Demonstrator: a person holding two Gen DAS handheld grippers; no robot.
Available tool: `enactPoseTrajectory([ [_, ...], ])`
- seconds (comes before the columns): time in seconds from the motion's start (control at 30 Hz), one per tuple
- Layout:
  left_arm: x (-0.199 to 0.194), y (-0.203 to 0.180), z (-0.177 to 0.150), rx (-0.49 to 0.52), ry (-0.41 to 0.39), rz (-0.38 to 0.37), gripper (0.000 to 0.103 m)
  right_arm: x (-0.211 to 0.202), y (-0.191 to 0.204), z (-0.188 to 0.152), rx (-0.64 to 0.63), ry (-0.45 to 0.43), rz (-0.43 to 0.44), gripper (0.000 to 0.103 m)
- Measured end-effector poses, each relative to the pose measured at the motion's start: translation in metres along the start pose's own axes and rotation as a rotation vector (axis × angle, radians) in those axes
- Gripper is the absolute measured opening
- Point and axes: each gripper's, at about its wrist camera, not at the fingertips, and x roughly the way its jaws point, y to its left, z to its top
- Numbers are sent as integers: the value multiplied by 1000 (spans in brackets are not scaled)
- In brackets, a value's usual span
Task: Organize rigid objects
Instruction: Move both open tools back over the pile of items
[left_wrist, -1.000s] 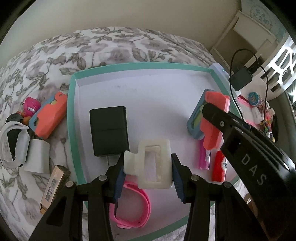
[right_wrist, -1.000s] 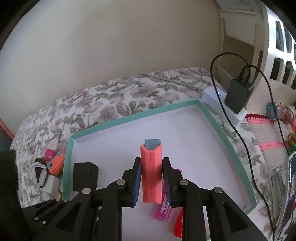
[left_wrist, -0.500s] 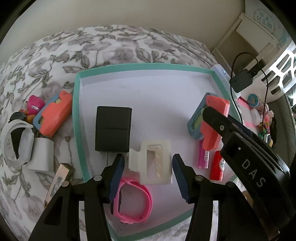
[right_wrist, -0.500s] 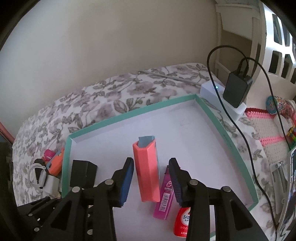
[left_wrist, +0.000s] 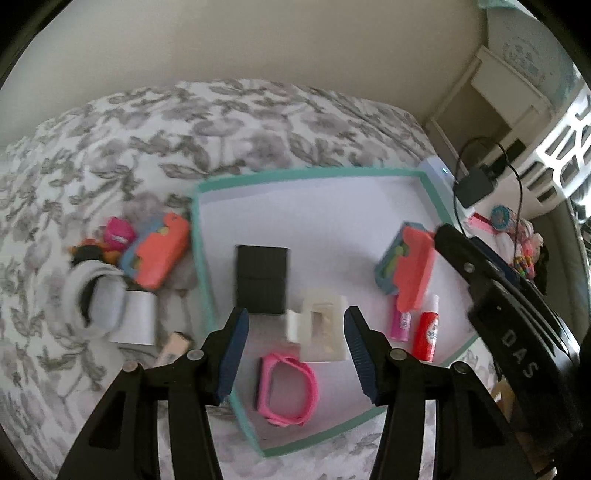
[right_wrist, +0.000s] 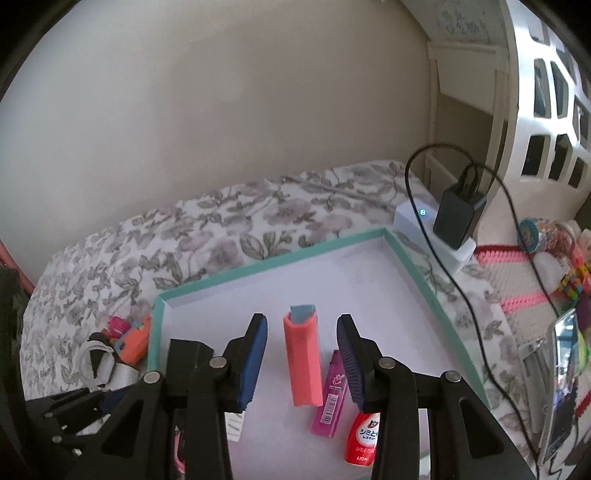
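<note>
While both of your grippers hang over the teal-rimmed tray (left_wrist: 202, 254), neither has hold of anything. Your left gripper (left_wrist: 295, 341) has its jaws spread wide, and the cream plastic bracket (left_wrist: 320, 326) lies flat on the tray floor between the blue pads without touching either one; its long axis runs away from you toward the tray's far wall, with a tab sticking out on its left side. Your right gripper (right_wrist: 301, 356) is equally wide open, straddling the coral case (right_wrist: 303, 360) with clear space on both sides. That case lies on the tray floor with its long axis pointing away from you toward the far wall, a blue-grey end showing at the far tip. Just right of it in the tray lie a magenta lead refill case (right_wrist: 330, 397), nearly parallel to it, and a red LION tube (right_wrist: 364, 435) nearer the tray's front rim. A black box (left_wrist: 262, 278) sits in the tray just beyond the bracket to its left, and a pink wristband (left_wrist: 288, 387) lies by the front rim. Outside the tray's left wall, on the floral bedspread (left_wrist: 147, 140), are another coral case (left_wrist: 157, 254), a white band (left_wrist: 86, 299) and a white cup-like piece (left_wrist: 135, 317); motion blur hides finer detail there.
</note>
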Motion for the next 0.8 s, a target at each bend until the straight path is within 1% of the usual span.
enactPoseTrajectory([
  [0.17, -11, 30, 4, -70, -6, 52, 55, -6, 7, 0, -21, -8, 4, 43],
  [0.33, -15, 65, 2, -153, 5, 123, 55, -1, 21, -8, -67, 21, 12, 43],
  [0.53, -24, 105, 0, -253, 14, 182, 55, 2, 39, -15, -110, 41, 26, 43],
  [0.63, -29, 117, -2, -271, 13, 226, 55, 4, 50, -20, -149, 53, 22, 43],
  [0.7, -33, 124, -3, -282, 8, 248, 55, 6, 55, -22, -164, 63, 25, 46],
  [0.73, -35, 129, -4, -291, 4, 258, 56, 6, 58, -24, -167, 68, 31, 55],
  [0.77, -36, 132, -5, -299, 2, 266, 57, 6, 59, -24, -167, 70, 35, 60],
  [0.8, -37, 135, -6, -308, 0, 277, 68, 6, 61, -25, -165, 71, 38, 64],
])
